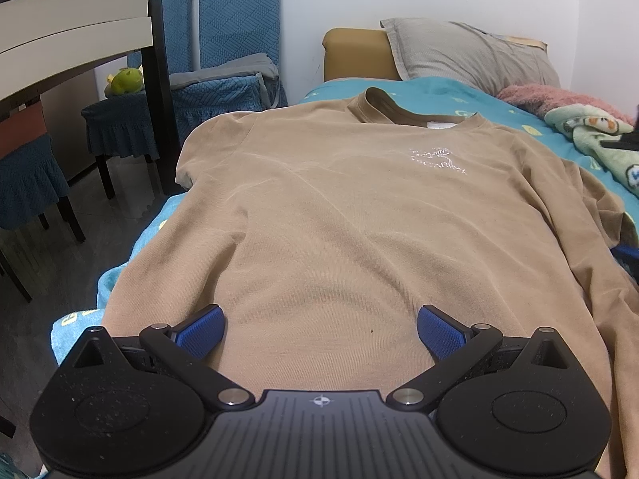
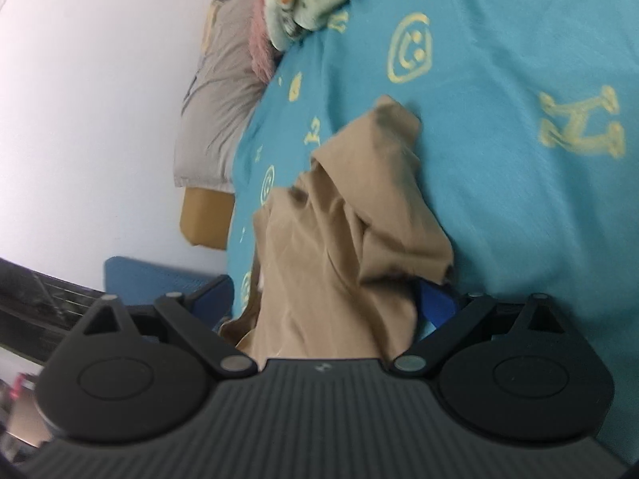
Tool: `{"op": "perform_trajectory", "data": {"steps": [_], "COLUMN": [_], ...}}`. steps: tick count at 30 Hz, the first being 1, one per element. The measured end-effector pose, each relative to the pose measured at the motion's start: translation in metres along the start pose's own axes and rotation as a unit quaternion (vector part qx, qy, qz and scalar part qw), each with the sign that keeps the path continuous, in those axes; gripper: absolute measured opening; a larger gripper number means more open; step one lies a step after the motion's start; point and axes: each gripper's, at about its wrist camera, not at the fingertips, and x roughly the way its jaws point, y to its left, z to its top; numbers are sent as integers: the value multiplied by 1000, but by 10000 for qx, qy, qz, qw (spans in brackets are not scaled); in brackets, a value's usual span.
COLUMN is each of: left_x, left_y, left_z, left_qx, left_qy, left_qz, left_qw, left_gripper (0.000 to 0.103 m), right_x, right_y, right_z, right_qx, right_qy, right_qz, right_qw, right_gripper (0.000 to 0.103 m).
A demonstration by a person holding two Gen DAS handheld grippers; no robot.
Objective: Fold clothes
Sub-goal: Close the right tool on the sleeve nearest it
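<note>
— Where's the shirt [image 1: 339, 207]?

— Flat on the bed [image 2: 499, 80], chest up, collar toward the pillow [image 1: 471, 52]. Its sleeve [image 2: 359, 219] lies bunched between my right tongs [image 2: 325, 299].

— Gripped?

— Not that I can tell; those jaws stand wide around the cloth. My left tongs [image 1: 319, 329] gape over the hem, empty.

— Risk?

— I'd say pinching only one layer of that crumpled sleeve, dragging the body askew.
</note>
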Motion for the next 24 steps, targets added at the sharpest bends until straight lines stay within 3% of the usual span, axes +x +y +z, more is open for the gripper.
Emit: {"op": "perform_trajectory", "data": {"steps": [1, 3, 5, 8, 12, 16, 17, 18, 20, 21, 24], "left_x": [0, 0, -1, -1, -2, -1, -1, -1, -1, -1, -1], "left_y": [0, 1, 3, 4, 6, 9, 9, 9, 9, 8, 8], "left_z": [0, 0, 1, 1, 1, 2, 2, 2, 2, 2, 2], "left_qx": [-9, -9, -42, -33, 3, 8, 11, 14, 16, 17, 12], "left_qy": [6, 7, 4, 3, 17, 37, 38, 40, 43, 44, 48], "left_qz": [-9, -17, -57, -100, -174, -246, -251, -255, -259, -261, -267], "left_qw": [10000, 10000, 10000, 9999, 9998, 9997, 9997, 9997, 9997, 9996, 9996], "left_gripper": [103, 103, 103, 103, 103, 103, 103, 103, 103, 103, 103], "right_x": [4, 13, 8, -6, -22, -15, -8, 0, 10, 12, 23], "right_y": [1, 1, -3, -9, -14, -21, -21, -21, -22, -21, -12], "right_z": [2, 8, 20, 41, 64, 65, 63, 59, 50, 47, 45], "right_qx": [-107, -295, -364, -403, -430, -203, -205, -247, -329, -422, -776], "right_qy": [-14, 67, -124, -557, -924, -638, -508, -366, -168, -216, -323], "right_qz": [-115, -350, -432, -471, -386, -207, -272, -334, -304, -178, -115], "right_qw": [9999, 9989, 9983, 9965, 9940, 9975, 9981, 9985, 9989, 9987, 9964], "right_gripper": [73, 35, 14, 8, 7, 11, 17, 37, 67, 76, 78]}}
